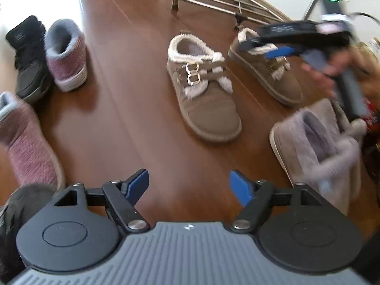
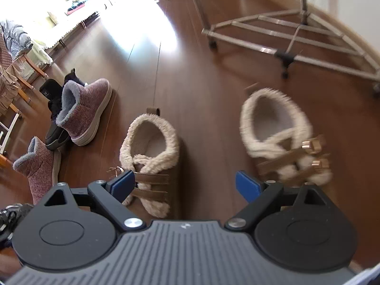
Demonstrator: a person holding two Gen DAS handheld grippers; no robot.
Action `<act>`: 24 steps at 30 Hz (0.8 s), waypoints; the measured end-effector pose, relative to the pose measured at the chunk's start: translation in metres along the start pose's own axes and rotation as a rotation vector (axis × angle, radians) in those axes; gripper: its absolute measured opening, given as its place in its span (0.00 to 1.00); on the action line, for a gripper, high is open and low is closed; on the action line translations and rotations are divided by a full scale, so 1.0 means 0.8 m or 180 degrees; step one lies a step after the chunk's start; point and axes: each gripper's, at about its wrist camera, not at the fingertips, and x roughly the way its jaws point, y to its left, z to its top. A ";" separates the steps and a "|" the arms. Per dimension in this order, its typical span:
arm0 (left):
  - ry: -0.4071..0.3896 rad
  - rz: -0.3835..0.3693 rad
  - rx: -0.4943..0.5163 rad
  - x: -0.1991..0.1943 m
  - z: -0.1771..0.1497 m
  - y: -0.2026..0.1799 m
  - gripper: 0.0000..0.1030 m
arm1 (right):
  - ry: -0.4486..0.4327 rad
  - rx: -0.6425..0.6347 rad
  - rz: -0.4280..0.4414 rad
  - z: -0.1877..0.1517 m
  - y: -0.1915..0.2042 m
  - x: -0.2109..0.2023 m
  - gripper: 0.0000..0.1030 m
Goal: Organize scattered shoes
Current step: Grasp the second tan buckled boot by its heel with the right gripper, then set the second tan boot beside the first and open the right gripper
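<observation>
On the wooden floor stand two fleece-lined brown shoes (one blurred), while the left gripper and right gripper hover gaping, empty.

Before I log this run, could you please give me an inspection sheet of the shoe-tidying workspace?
Surface: brown wood floor, sunlit glare at far side.
Job's things: two tan fleece-lined shoes apart; two pink boots, black shoe, grey slipper.
Clutter: nothing seen.
Grippers: left gripper open, empty; right gripper open, empty, above the tan pair.
Cables: nothing seen.
Surroundings: metal rack base, wooden chair, cloth-covered table.
</observation>
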 end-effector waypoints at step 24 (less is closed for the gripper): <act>-0.0109 0.0109 -0.0206 -0.030 -0.021 0.017 0.78 | 0.0165 -0.1095 -0.0705 0.049 0.008 0.069 0.52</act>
